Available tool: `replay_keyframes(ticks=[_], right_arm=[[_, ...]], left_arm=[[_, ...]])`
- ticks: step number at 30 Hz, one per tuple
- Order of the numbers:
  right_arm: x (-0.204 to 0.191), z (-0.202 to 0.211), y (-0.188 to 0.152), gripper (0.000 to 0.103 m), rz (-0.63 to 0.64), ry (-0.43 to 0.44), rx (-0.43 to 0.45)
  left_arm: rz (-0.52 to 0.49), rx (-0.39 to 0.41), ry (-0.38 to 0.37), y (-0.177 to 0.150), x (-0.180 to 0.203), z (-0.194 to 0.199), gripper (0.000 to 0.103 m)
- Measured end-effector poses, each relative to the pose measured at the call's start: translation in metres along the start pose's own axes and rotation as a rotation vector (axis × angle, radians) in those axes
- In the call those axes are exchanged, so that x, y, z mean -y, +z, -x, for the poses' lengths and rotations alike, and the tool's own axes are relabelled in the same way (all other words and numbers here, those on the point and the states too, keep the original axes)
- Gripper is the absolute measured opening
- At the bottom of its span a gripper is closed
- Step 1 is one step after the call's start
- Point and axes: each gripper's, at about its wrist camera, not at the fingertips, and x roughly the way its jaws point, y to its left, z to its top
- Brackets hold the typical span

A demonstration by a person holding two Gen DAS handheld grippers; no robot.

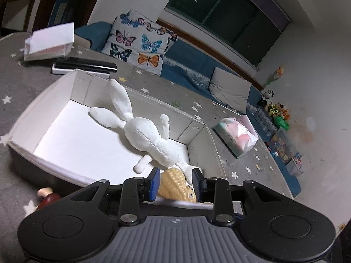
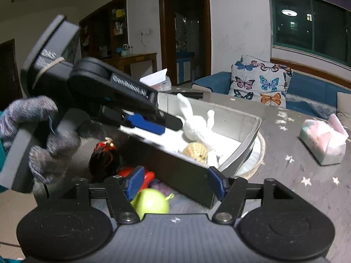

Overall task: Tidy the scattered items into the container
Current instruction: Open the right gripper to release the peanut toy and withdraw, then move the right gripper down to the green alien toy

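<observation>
White box (image 1: 54, 100) is sitting on the grey star-print desk (image 1: 230, 157), directly ahead of the left tool (image 1: 175, 180). White knit-fabric rabbit (image 1: 142, 131) is lying inside, ears pointing away from the tool. Yellow ribbed toy (image 1: 175, 184) is lying in the box corner nearest the left tool, showing between its blue pads; pads are standing apart on either side of it, contact not clear, so the jaws are reading as open, gripping nothing.

Right wrist view is showing what the left one misses: green apple (image 2: 151, 201) right at the right tool (image 2: 176, 183), just inside its left pad, red toy (image 2: 144, 175) beyond that, and a dark-haired doll (image 2: 103, 157) outside the box's near wall. Right tool jaws are spread wide, holding nothing, box corner sitting between them further out. The left tool is also appearing there, angling down over the box rim, gloved hand (image 2: 41, 135) wrapping its handle.

Left view only catches a wooden figure (image 1: 47, 196) to the lower left of its tool. Tissue pack (image 1: 237, 135) is lying on the desk to the right of the box, well apart. Butterfly cushion (image 1: 140, 41) is sitting on the blue sofa beyond.
</observation>
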Motion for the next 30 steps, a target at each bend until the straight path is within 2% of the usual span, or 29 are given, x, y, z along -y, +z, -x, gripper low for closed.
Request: replay_keyframes(ticks=[6, 15, 21, 30], right_arm=[[-0.010, -0.001, -0.013, 0.065, -0.010, 0.011, -0.028], [-0.022, -0.005, -0.023, 0.065, -0.032, 0.023, -0.053], [-0.024, -0.017, -0.024, 0.065, -0.056, 0.032, -0.071], [-0.021, -0.026, -0.030, 0.065, -0.062, 0.034, -0.105]], left_arm=[[-0.046, 0.022, 0.007, -0.016, 0.004, 0.023, 0.034], [-0.087, -0.005, -0.009, -0.044, 0.005, 0.040, 0.034], [-0.095, -0.034, -0.029, -0.057, 0.007, 0.037, 0.034], [-0.076, -0.067, -0.039, -0.058, 0.004, 0.027, 0.034]])
